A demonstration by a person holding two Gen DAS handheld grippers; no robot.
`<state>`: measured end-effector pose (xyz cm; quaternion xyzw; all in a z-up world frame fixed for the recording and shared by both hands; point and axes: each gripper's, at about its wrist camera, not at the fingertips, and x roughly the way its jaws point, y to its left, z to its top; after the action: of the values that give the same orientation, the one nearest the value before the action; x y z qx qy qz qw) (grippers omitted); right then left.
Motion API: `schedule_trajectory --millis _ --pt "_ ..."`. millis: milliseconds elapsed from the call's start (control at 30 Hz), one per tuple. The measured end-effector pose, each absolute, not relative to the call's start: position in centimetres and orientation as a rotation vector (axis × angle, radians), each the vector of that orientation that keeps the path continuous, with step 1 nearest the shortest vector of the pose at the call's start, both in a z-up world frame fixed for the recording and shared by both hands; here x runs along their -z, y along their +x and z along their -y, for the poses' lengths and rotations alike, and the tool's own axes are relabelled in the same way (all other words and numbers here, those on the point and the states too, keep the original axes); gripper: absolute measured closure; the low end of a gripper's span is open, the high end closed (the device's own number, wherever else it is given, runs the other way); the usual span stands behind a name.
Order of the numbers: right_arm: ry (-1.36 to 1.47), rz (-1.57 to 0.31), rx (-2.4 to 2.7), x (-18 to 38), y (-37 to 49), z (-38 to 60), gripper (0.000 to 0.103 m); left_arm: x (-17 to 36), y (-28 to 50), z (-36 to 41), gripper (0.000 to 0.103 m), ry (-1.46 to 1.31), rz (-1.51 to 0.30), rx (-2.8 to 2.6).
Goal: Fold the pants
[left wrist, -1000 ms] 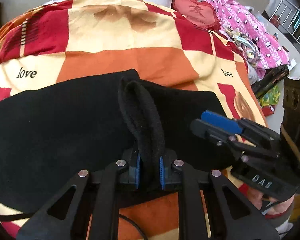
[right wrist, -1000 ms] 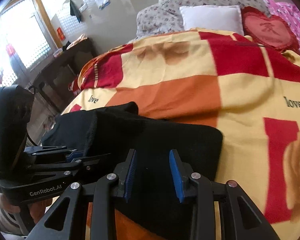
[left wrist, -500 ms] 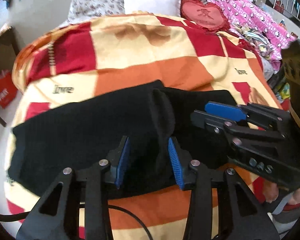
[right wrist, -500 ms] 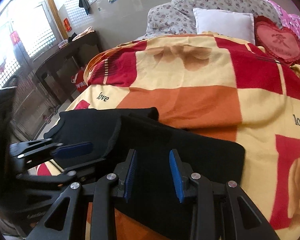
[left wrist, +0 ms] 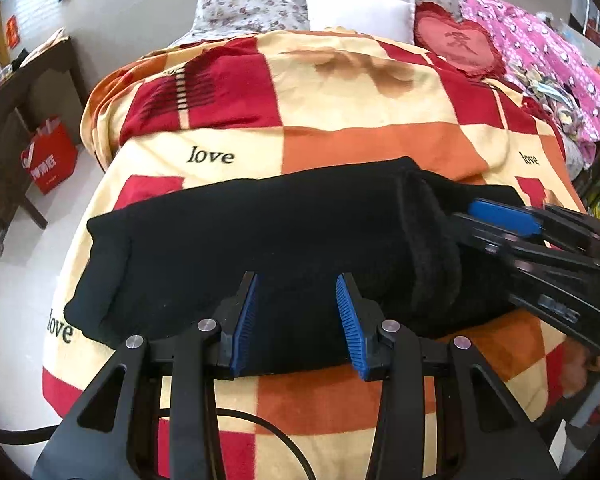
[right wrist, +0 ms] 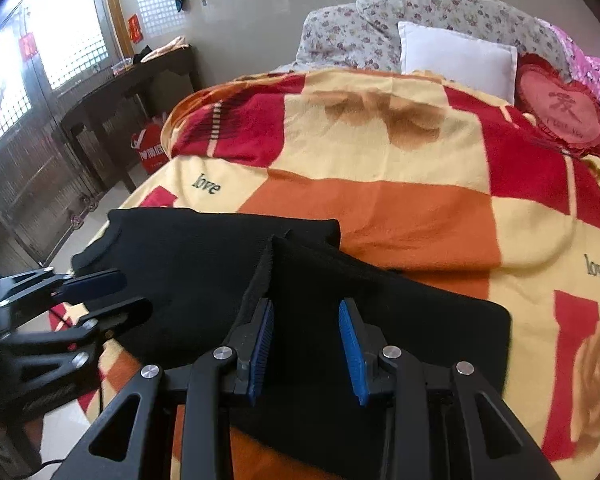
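Observation:
Black pants lie folded in a long band across the near end of the bed, with a raised fold ridge toward the right. They also show in the right wrist view. My left gripper is open and empty, above the pants' near edge. My right gripper is open and empty over the pants' right part. It shows in the left wrist view at the right, beside the ridge. The left gripper shows in the right wrist view at the left edge.
The bed carries a checked red, orange and cream blanket. A white pillow, a red heart cushion and a pink quilt lie at its head. A dark wooden table and a red bag stand left of the bed.
My left gripper let go of the pants' fold ridge, opened and drew back and to the left. The ridge has settled onto the pants. The right gripper stayed open and pulled back a little.

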<state>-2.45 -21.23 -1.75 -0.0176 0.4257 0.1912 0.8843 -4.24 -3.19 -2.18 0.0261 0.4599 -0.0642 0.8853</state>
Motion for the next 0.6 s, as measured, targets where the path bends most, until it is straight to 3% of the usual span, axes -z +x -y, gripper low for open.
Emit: schedule_trajectory --millis 367,600 --pt "-0.079 -0.946 -0.447 3.9 -4.4 20.0 0.07 3.6 -3.4 1.4 0.064 -0.033 -0.996 0.12" --pt "-0.055 -0.91 -0.471 2.1 -4.1 20.4 0.071 3.3 -3.6 -1.0 0.064 -0.111 -1.0 0.115"
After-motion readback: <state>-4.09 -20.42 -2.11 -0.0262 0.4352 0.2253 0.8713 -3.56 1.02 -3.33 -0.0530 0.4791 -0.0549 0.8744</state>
